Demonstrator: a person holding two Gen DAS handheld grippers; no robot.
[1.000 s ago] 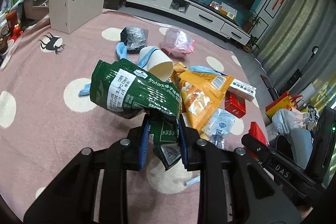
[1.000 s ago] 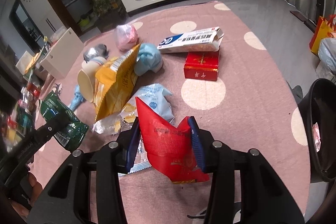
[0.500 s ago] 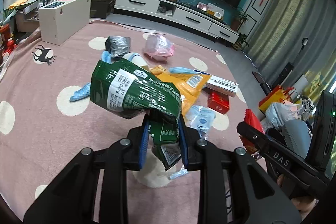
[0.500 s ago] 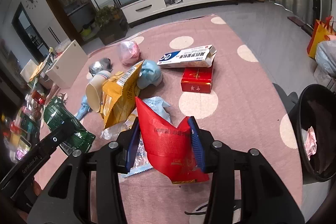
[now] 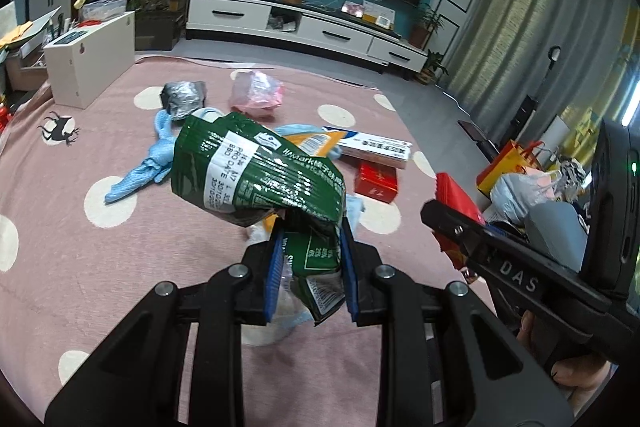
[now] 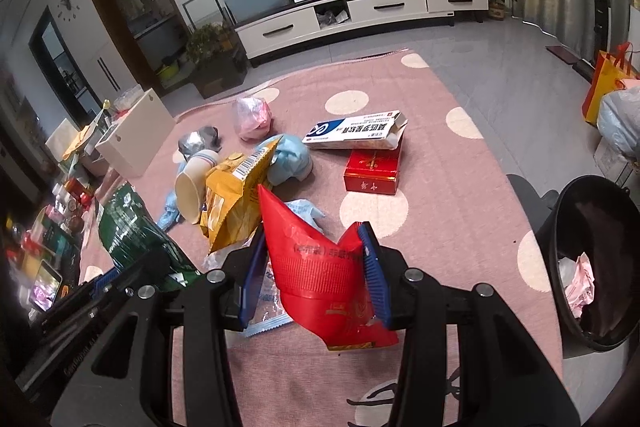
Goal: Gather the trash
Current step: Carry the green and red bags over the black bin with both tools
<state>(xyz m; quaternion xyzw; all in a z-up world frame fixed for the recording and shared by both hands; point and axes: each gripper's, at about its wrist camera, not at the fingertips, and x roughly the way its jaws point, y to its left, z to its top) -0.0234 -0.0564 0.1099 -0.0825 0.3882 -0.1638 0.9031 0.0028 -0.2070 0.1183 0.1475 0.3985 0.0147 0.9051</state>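
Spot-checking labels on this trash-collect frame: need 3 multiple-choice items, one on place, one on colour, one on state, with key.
1. Where does the red flat cigarette carton lie?
A. inside the bin
B. on the pink dotted rug, just in front of the long white-and-blue cardboard box
C. on the TV cabinet

2. What colour is the crumpled foil snack bag in the left gripper?
A. green
B. yellow
C. silver

3. What state is the right gripper in?
A. open and empty
B. shut on nothing
C. shut on the red plastic snack bag

Key: 1 B, the carton rests on the rug with the long box behind it. 2 A, the bag pinched between the blue pads is dark green. 3 C, both blue pads press the red bag, lifted clear of the rug; the black round trash bin stands to the right.
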